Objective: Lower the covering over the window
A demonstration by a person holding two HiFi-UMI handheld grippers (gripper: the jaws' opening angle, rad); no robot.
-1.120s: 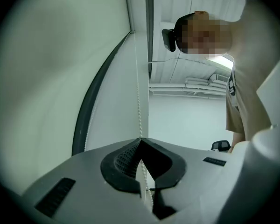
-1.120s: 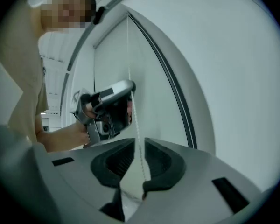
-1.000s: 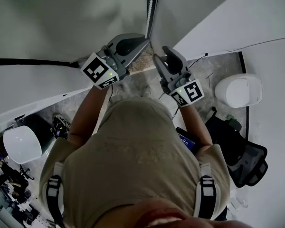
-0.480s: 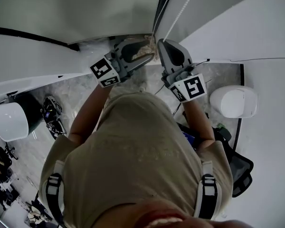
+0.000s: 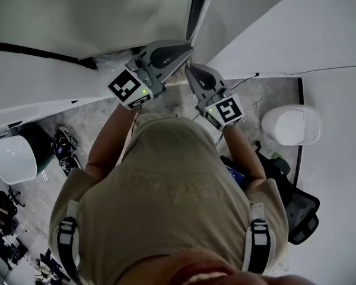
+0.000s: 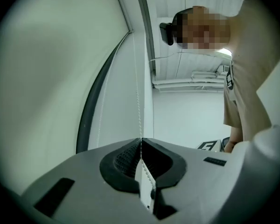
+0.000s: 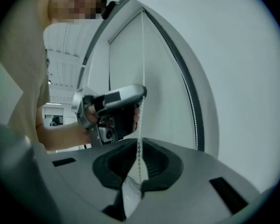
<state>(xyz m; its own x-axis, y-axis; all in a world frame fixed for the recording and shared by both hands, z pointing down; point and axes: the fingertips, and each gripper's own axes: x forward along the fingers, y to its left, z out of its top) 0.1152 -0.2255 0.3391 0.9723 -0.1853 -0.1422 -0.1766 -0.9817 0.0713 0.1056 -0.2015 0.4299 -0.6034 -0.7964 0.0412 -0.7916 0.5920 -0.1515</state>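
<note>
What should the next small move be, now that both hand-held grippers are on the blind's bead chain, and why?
Probably draw both straight down together a little. The right hand-held gripper is shut on the bead chain. The left hand-held gripper, higher up the chain, has just been closing with the chain between its jaws. Above them the chain runs straight up.
</note>
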